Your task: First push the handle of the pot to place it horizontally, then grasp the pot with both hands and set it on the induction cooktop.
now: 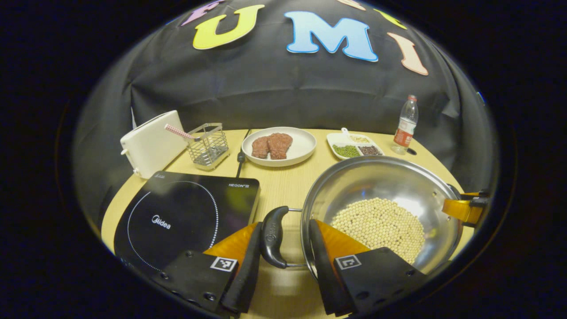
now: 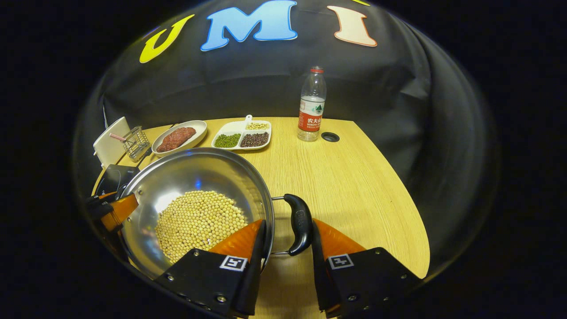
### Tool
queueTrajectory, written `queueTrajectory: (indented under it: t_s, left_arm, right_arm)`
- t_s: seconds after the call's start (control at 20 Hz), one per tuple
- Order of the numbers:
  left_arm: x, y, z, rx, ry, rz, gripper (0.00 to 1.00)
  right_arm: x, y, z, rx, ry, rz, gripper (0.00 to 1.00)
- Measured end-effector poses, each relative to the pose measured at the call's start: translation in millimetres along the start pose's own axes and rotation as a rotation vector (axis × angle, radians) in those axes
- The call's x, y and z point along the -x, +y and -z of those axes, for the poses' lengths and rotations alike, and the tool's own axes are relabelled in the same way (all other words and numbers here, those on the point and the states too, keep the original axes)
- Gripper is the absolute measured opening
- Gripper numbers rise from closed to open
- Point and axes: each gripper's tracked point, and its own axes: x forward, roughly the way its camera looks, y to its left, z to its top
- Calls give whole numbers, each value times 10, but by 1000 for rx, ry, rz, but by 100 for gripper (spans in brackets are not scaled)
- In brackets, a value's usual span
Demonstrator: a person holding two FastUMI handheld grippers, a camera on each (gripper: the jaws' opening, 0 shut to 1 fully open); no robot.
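A steel pot (image 1: 381,181) (image 2: 195,170) holding soybeans (image 1: 381,226) sits on the wooden table, just right of the black induction cooktop (image 1: 177,217) (image 2: 113,177). Its two black side handles (image 1: 272,237) (image 2: 299,223) lie level. My left gripper (image 1: 285,226) straddles the pot's left handle: one finger against the handle's outer side, the other inside the rim. My right gripper (image 2: 289,223) holds the opposite handle the same way. Each gripper also appears across the pot in the other's view: the right gripper (image 1: 465,208), the left gripper (image 2: 110,210).
Behind the pot are a plate of meat (image 1: 279,146), a divided dish of beans (image 1: 354,146) and a water bottle (image 2: 312,104). A white toaster (image 1: 150,141) and a wire basket (image 1: 208,146) stand behind the cooktop. The table's curved edge (image 2: 416,230) runs close on the right.
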Motion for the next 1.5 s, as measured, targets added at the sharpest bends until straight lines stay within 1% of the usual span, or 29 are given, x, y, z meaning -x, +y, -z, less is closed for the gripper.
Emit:
queueTrajectory:
  t_s: [0.05, 0.1, 0.15, 0.25, 0.3, 0.4, 0.55, 0.6, 0.65, 0.7, 0.75, 0.8, 0.85, 1.15, 1.45, 1.5]
  left_arm:
    - [62, 10, -36, 4, -13, -5, 66]
    - [125, 22, -65, 5, -24, -7, 70]
    - [186, 33, -86, 4, -30, -8, 62]
    - [287, 91, -127, 6, -46, -8, 62]
    - [346, 134, -154, 2, -53, -6, 66]
    - [448, 257, -214, -2, -72, 2, 66]
    - [573, 496, -307, -6, -93, 18, 66]
    - [593, 589, -333, -8, -94, 23, 62]
    - [648, 687, -363, -13, -94, 26, 66]
    - [661, 786, -386, -16, -96, 29, 66]
    - [674, 874, -389, -19, -96, 30, 62]
    - [683, 956, -398, -19, -95, 33, 62]
    - [707, 1043, -398, -18, -95, 37, 66]
    - [716, 1578, -410, -23, -101, 48, 66]
    - [643, 2092, -419, -28, -103, 58, 66]
    - [648, 2195, -414, -32, -104, 58, 62]
  right_arm:
    - [59, 1, -25, 9, -12, -1, 52]
    - [121, 5, -50, 22, -22, -3, 52]
    - [169, 11, -74, 27, -31, -7, 52]
    - [257, 53, -105, 16, -36, -16, 52]
    - [319, 83, -107, 8, -31, -14, 52]
    - [467, 184, -115, 1, -30, -3, 52]
    - [670, 410, -151, -3, -53, 14, 52]
    - [729, 484, -153, -8, -57, 20, 52]
    - [760, 570, -146, -12, -58, 23, 52]
    - [794, 656, -137, -16, -57, 25, 52]
    - [827, 765, -83, -22, -56, 27, 52]
    - [866, 814, -129, -27, -56, 29, 52]
    - [896, 893, -137, -27, -59, 32, 52]
    - [998, 1388, -94, -32, -69, 43, 52]
    - [1049, 1841, -144, -37, -74, 51, 52]
    - [1050, 1929, -147, -37, -73, 50, 52]
